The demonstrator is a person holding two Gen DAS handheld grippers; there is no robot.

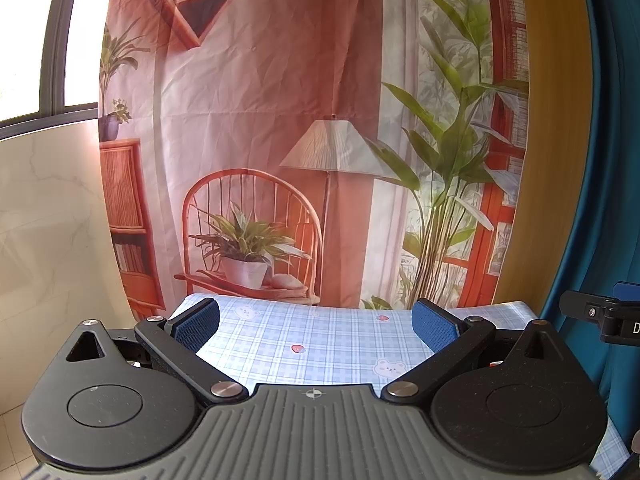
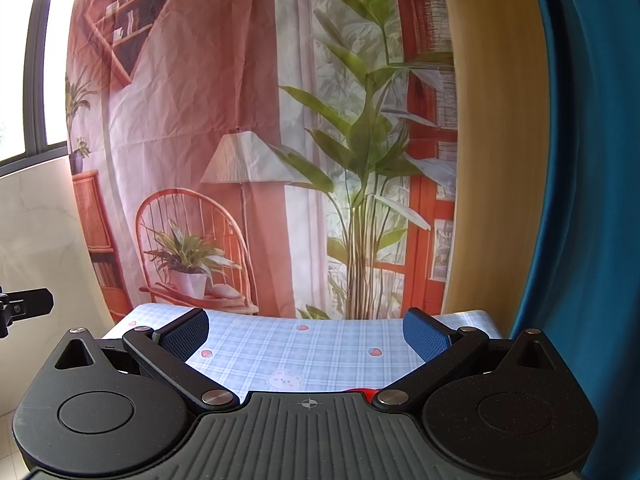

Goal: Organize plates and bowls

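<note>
Above table (image 1: 320, 344): left gripper (image 1: 316, 326) and right gripper (image 2: 306, 334) fingers spread wide, empty.
Dishes: none visible; red edge (image 2: 358, 391) under right gripper.
Advice: tilt both down first, find plates before reaching.

Table (image 1: 320, 344) under blue checked cloth (image 2: 320, 344)

tools: 2 (left tool (image 1: 316, 326), right tool (image 2: 306, 332)) | table (image 1: 320, 344): 1 | backdrop (image 1: 280, 120): 1

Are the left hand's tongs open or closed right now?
Open. The left tongs have their blue pads spread wide apart, with only checked tablecloth between them.
</note>
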